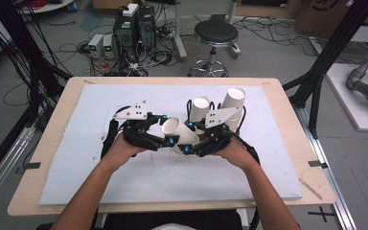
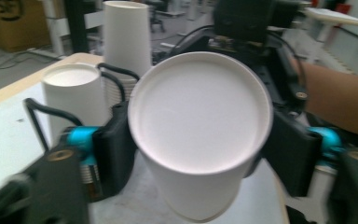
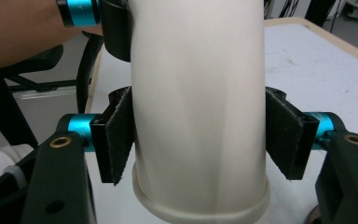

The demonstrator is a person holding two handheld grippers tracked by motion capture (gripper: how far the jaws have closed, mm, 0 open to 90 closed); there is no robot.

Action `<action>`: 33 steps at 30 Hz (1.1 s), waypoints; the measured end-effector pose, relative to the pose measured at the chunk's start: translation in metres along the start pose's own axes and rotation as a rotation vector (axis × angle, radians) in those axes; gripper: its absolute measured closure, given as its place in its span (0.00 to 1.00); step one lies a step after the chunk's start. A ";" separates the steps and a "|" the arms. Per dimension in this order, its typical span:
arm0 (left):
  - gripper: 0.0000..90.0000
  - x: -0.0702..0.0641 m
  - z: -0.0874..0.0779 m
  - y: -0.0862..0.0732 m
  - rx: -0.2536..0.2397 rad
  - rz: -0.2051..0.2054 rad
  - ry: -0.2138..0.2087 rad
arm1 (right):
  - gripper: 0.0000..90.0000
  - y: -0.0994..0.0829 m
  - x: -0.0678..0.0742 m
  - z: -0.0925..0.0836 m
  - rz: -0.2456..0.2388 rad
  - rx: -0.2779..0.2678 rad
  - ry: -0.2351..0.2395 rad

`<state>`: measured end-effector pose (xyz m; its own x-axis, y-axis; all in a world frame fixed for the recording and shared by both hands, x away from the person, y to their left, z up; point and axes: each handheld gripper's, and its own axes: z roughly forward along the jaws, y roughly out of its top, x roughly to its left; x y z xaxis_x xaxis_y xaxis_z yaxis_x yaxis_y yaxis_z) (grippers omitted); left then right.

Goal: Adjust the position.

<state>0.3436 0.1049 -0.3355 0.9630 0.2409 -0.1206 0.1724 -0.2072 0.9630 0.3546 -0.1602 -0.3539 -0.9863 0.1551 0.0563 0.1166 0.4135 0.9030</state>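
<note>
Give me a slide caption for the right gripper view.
Right gripper clamps a white paper cup across its side wall, rim toward the camera, above the white table mat.

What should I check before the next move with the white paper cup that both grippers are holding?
1. Right gripper pads press both sides of the held cup: ok.
2. Left gripper jaws touch both sides of the cup near its closed end: ok.
3. Cup wall keeps its round shape, no dent between the pads: ok.
4. Held cup is apart from the short cup and the tall cup behind it: ok.
5. Both those cups stand upright on the white mat: ok.
6. Held cup is empty inside: cannot tell, its open end is hidden.
</note>
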 end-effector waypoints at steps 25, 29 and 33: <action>0.40 0.000 -0.004 -0.001 -0.096 -0.008 -0.067 | 0.34 -0.006 0.010 0.007 -0.026 -0.069 -0.039; 0.40 0.000 -0.003 -0.001 -0.084 -0.006 -0.067 | 0.36 -0.007 0.009 0.006 -0.039 -0.055 -0.037; 0.39 0.001 -0.002 -0.003 -0.059 -0.008 -0.060 | 0.36 -0.007 0.008 0.006 -0.041 -0.042 -0.042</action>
<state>0.3438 0.1081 -0.3376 0.9727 0.1842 -0.1410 0.1694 -0.1486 0.9743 0.3463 -0.1568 -0.3625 -0.9843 0.1763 0.0016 0.0699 0.3821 0.9215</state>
